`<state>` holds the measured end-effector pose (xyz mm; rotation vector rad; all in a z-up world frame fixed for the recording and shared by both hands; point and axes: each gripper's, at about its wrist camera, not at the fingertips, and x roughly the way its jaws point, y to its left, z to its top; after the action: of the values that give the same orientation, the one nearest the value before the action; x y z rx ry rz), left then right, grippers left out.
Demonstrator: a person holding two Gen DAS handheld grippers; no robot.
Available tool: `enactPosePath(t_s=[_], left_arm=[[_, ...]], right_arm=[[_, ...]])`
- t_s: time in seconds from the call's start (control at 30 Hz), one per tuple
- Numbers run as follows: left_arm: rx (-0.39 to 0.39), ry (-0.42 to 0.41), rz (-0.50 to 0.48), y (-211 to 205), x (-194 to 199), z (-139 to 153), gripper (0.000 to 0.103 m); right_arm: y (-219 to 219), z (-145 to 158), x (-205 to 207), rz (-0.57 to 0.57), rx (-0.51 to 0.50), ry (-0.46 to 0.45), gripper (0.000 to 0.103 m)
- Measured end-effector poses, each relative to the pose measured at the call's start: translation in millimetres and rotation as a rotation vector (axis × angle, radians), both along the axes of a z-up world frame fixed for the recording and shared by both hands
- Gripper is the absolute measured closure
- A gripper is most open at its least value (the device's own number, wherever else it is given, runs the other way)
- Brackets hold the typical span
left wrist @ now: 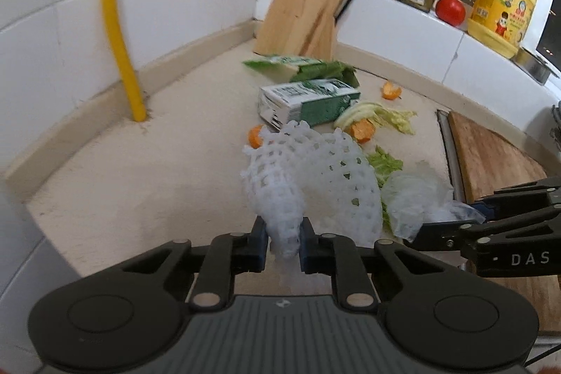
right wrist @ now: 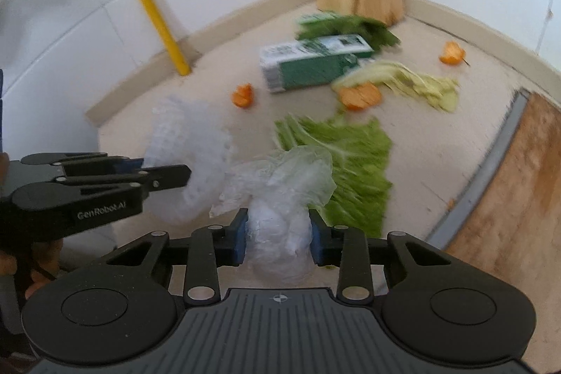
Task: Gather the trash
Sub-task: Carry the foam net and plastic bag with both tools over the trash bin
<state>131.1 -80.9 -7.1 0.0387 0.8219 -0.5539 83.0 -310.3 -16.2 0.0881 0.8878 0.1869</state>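
1. The left gripper (left wrist: 284, 242) has its jaws clamped on a white foam fruit net (left wrist: 308, 177), pinching one end of it while the rest of the net billows out ahead, above the beige bench (left wrist: 140, 170).
2. The right gripper (right wrist: 277, 239) has its jaws clamped on a crumpled clear plastic bag (right wrist: 280, 195), the wad filling the gap between the blue pads.
3. In the left wrist view the right gripper enters from the right edge, with the plastic bag just beside the foam net; in the right wrist view the left gripper sits at the left edge, a hand partly visible behind it.
4. A flat green lettuce leaf (right wrist: 347, 156) lies on the bench just behind the plastic bag.
5. Farther off a green-and-white carton (left wrist: 308, 102) lies on its side, with a crushed green carton (left wrist: 301, 67) behind it, near the wooden knife block (left wrist: 305, 6) in the far corner.
6. Three pieces of orange peel (right wrist: 361, 95) are scattered around the carton, one touching a pale cabbage leaf (right wrist: 406, 81).
7. A yellow pipe (left wrist: 122, 34) rises from the bench at the left wall.
8. On the far ledge stand jars, a tomato (left wrist: 450, 10) and a yellow detergent bottle (left wrist: 501, 2).
9. A wooden cutting board (left wrist: 498, 163) lies at the right.
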Motion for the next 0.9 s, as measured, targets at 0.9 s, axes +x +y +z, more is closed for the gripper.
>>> enactPosePath(t_s=[0.9], left_arm=[[0.032, -0.015, 0.426, 168, -52, 2, 0.09]], right_arm=[[172, -4, 21, 0.406, 0.003, 0.011, 0.062]])
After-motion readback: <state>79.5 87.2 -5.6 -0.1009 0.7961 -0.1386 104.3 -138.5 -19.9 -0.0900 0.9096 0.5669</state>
